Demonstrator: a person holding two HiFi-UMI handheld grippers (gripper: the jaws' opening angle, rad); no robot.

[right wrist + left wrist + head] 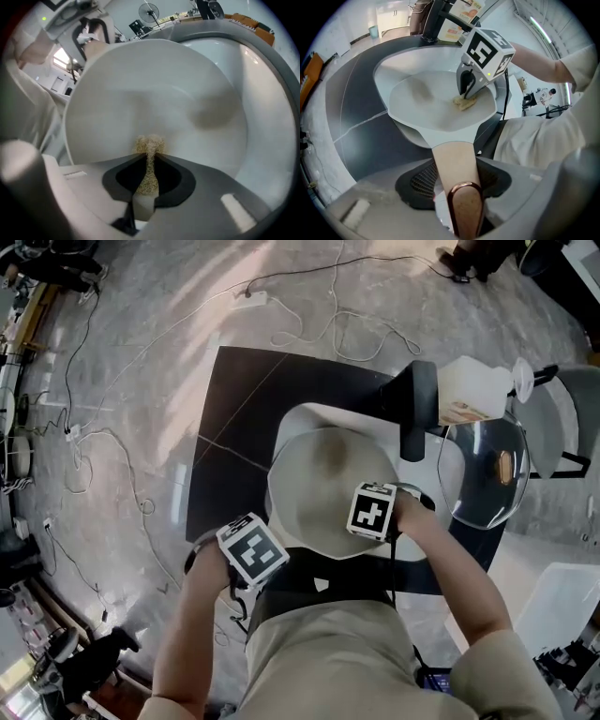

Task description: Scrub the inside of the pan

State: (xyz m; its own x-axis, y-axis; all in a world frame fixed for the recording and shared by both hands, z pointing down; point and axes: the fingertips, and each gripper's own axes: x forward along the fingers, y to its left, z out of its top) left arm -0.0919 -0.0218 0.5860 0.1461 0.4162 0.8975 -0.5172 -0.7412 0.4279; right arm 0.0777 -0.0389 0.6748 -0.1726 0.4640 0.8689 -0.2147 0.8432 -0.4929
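A cream pan (319, 486) is held over a white sink (292, 424). Its beige handle (456, 173), tipped with a copper loop, runs between the jaws of my left gripper (453, 180), which is shut on it. In the head view the left gripper (251, 553) sits at the pan's near left rim. My right gripper (373, 512) reaches into the pan from the right and is shut on a tan fibrous scrubber (149, 161). The scrubber's tip (463, 102) presses on the pan's inner wall (154, 93). A darker smudge (330, 461) shows on the pan's bottom.
A black faucet (418, 411) rises behind the sink on a dark counter (234, 427). A pale bottle (473, 390) and a glass lid (486, 472) lie to the right. Cables (103, 442) trail over the grey floor to the left.
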